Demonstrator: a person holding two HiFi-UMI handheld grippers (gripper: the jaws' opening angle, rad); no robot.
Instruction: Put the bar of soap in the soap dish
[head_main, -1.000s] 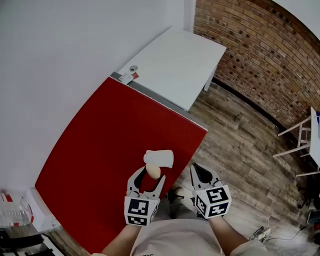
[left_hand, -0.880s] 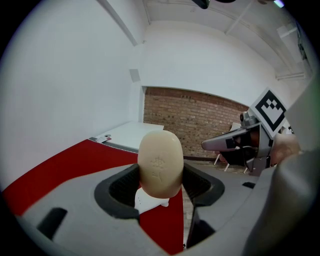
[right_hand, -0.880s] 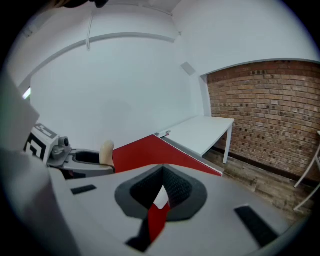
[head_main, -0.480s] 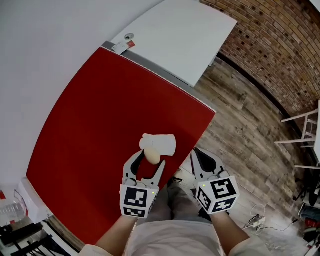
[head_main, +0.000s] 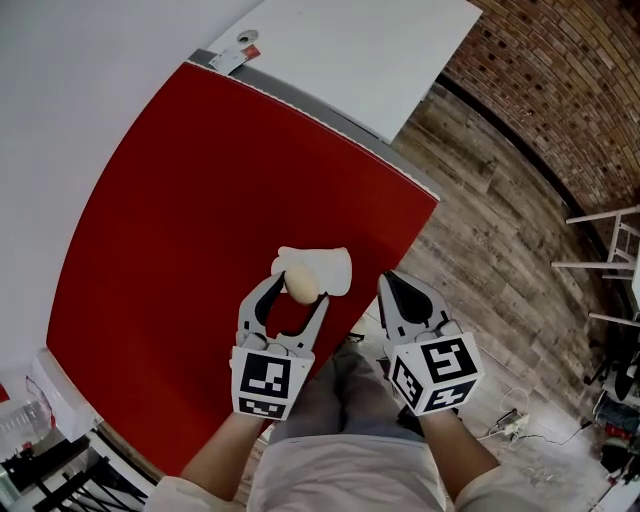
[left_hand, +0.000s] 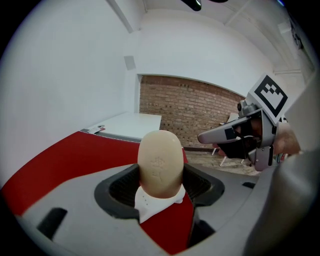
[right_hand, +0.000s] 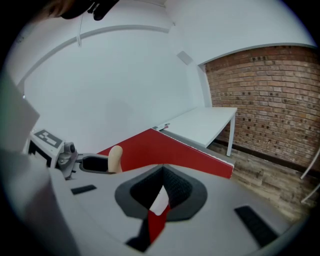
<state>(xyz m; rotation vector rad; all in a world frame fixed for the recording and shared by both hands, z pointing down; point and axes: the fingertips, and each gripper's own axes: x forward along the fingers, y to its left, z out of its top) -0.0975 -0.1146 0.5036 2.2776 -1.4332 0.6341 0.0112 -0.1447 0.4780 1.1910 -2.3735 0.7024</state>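
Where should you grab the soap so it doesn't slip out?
Grip the soap across its wide middle, pads on its two rounded edges, coming from the near end, as the left gripper does. It is egg-shaped and narrows at each end, so jaws there would likely slide off. The far end stays free for the dish.
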